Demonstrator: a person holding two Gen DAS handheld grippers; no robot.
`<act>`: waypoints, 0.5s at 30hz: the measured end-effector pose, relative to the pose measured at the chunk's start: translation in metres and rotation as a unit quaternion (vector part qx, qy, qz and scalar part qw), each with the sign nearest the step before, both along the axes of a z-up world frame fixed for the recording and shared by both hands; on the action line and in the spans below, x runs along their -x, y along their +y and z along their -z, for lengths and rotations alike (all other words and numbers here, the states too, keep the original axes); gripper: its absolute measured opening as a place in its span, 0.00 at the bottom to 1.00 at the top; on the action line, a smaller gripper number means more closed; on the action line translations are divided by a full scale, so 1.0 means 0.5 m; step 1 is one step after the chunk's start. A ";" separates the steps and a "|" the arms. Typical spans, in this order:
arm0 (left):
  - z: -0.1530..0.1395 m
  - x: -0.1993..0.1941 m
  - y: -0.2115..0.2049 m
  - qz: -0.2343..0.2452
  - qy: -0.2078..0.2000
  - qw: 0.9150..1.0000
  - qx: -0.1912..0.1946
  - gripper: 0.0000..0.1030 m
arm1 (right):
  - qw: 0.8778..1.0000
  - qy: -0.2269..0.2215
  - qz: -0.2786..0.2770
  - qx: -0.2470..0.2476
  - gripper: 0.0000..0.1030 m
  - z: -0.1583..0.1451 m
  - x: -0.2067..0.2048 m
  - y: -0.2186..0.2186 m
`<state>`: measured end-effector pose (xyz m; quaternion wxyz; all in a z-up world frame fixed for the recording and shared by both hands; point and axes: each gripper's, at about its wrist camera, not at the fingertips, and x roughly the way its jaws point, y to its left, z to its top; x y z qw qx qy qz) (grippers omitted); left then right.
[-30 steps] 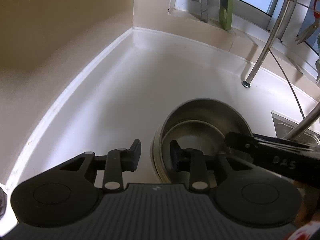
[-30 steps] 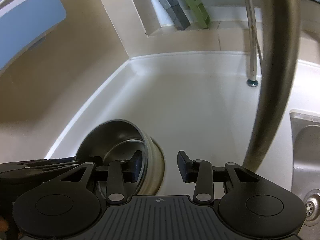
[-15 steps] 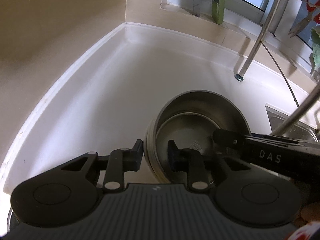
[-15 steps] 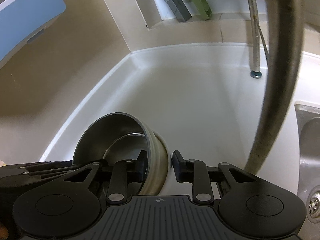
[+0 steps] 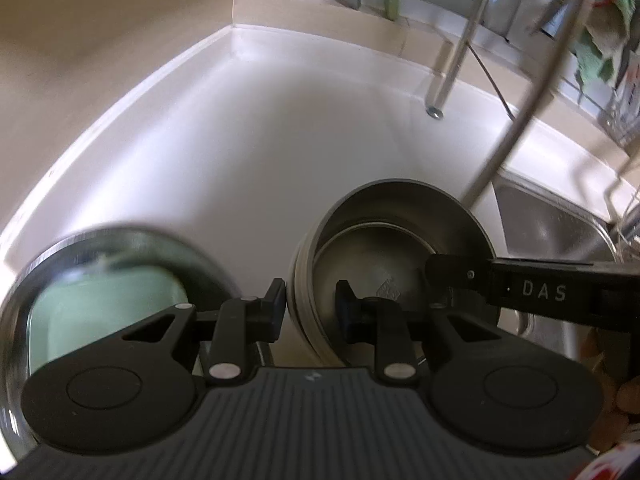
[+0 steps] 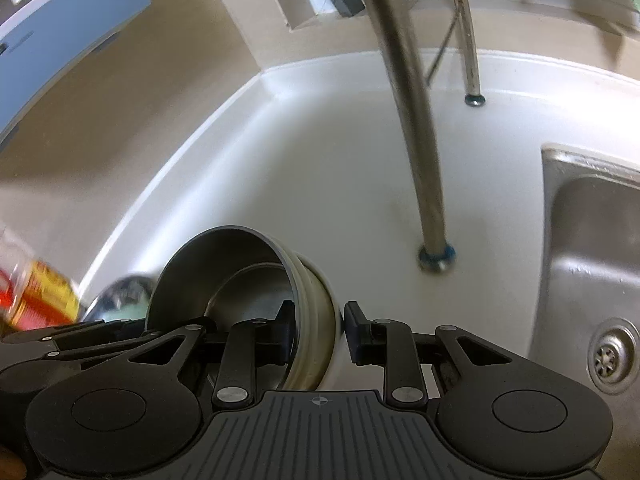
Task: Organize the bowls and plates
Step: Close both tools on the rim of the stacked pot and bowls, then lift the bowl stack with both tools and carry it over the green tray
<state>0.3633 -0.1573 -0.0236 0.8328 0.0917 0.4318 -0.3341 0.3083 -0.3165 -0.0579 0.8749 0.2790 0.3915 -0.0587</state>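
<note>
Left wrist view: the left gripper point(image 5: 311, 307) is clenched on the near rim of the steel bowl point(image 5: 396, 248), one pad outside the cream-banded wall and one inside. Its jaws have just been closing a little, with that rim between them. The bowl hangs tilted above the white counter point(image 5: 260, 140), mouth toward the camera. The right gripper point(image 5: 444, 276) comes in from the right and bites the opposite rim. What has changed over the last second is the background: a second, wider steel bowl point(image 5: 60, 256) with a pale green container point(image 5: 104, 304) inside it has slid into the lower left, which was bare counter a moment ago. So the pair of hands is carrying the bowl sideways toward that stack.

Right wrist view: the right gripper point(image 6: 316, 334) has just been closing, from well apart to pressed on the bowl's point(image 6: 224, 272) wall, so the lift is now two-handed. The sink point(image 6: 592, 264) and rack leg point(image 6: 434, 256) sit further into frame than before, and the wider bowl's point(image 6: 120, 292) rim shows just beyond the held one. My reading: grasp finished, transfer underway, nesting or setting down beside that stack comes next.
</note>
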 end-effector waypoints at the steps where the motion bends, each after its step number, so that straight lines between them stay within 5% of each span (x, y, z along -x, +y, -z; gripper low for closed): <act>1: 0.000 0.017 0.005 -0.003 0.001 1.000 -0.002 0.23 | 1.000 0.002 -0.006 0.000 0.26 -0.001 0.015 0.003; 15: 0.002 0.167 0.049 -0.047 0.008 0.999 0.002 0.23 | 0.998 0.008 -0.063 0.012 0.26 -0.005 0.152 0.037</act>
